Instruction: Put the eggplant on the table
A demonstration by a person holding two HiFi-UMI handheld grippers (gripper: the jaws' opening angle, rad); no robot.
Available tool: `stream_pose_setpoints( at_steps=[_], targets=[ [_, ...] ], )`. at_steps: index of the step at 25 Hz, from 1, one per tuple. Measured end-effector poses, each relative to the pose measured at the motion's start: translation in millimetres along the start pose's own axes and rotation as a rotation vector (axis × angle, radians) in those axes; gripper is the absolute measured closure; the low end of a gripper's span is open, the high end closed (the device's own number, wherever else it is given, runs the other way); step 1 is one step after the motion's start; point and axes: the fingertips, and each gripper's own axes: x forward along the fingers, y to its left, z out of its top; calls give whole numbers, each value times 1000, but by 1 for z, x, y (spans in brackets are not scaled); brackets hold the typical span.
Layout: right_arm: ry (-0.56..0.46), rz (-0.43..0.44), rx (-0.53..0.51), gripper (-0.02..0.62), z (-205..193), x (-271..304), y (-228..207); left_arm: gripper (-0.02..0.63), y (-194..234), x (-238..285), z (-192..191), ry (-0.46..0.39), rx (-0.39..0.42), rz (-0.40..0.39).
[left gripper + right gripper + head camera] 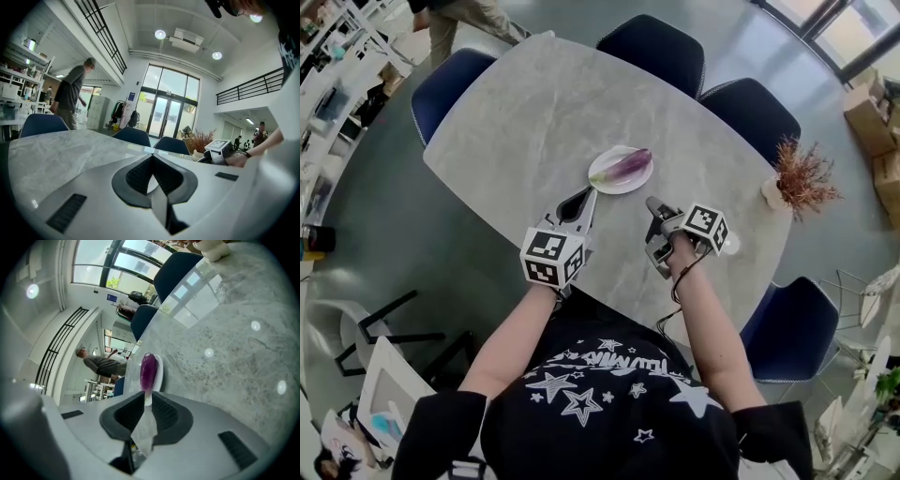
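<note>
A purple eggplant (624, 166) lies on a small white plate (636, 184) near the middle of the grey marble table (516, 122). My left gripper (587, 194) is just short of the plate's near left rim, jaws shut and holding nothing. My right gripper (652, 201) is a little to the right of the plate's near side, also shut and holding nothing. In the right gripper view the eggplant (148, 371) and plate (160, 373) lie straight beyond the closed tips of the right gripper (145, 397). In the left gripper view the left gripper (152, 157) points across bare tabletop.
Dark blue chairs (654, 49) ring the table. A pale vase with dried reddish twigs (797, 178) stands at the right edge. A person (71, 98) walks past the far left end. Cardboard boxes (870, 117) sit on the floor at right.
</note>
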Motion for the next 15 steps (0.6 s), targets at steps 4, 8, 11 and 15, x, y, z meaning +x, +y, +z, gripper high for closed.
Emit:
stream_pose_setpoints(
  at_steps=[4, 8, 11, 15],
  targets=[
    [13, 23, -25, 543, 1, -17, 1, 598, -26, -2, 2, -8, 26, -5],
    [30, 62, -48, 543, -2, -34, 4, 598, -49, -8, -1, -11, 40, -6],
    [36, 94, -76, 543, -6, -48, 9, 598, -64, -13, -3, -14, 47, -1],
    [54, 121, -138, 543, -11, -66, 17, 598, -85, -22, -3, -27, 60, 9]
  ],
)
